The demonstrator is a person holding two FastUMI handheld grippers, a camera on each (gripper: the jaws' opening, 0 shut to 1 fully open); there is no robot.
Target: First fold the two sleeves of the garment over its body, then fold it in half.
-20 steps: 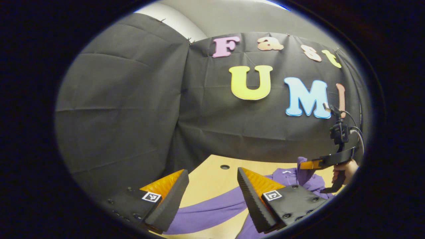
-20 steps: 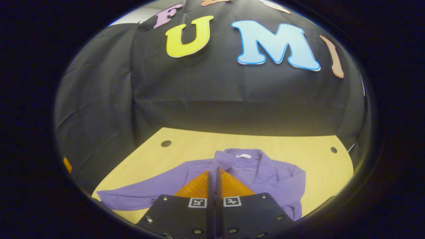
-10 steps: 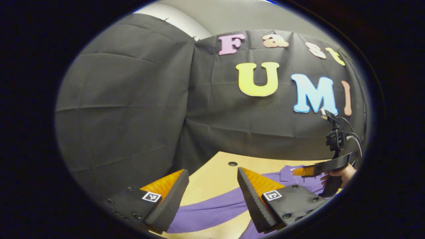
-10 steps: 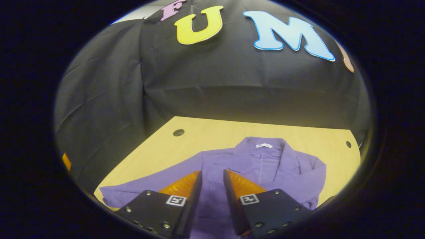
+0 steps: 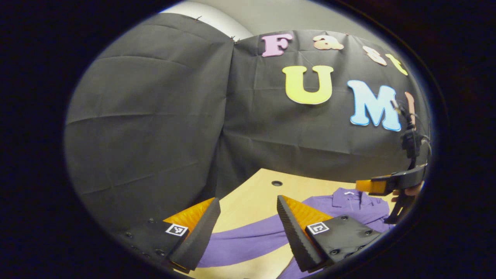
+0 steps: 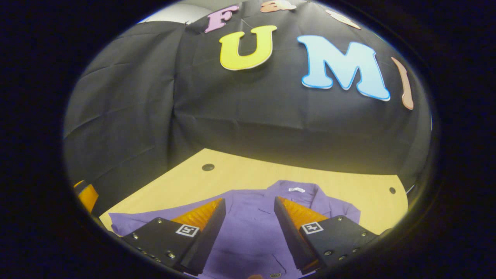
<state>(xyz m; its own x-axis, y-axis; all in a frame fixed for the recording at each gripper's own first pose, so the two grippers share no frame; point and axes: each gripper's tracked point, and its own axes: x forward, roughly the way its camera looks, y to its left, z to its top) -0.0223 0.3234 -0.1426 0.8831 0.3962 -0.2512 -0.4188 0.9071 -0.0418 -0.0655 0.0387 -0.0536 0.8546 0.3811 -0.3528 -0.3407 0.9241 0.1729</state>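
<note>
Partly, the right gripper (image 6: 248, 217) hides the garment's (image 6: 252, 236) body.

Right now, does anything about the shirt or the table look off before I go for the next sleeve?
Nothing stands out. The purple shirt lies flat on the wooden table, one sleeve still stretched out sideways. Both tools, left and right, are open.

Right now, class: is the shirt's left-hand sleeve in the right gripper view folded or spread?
Spread: the sleeve lies stretched out flat on the table, away from the shirt body.
</note>
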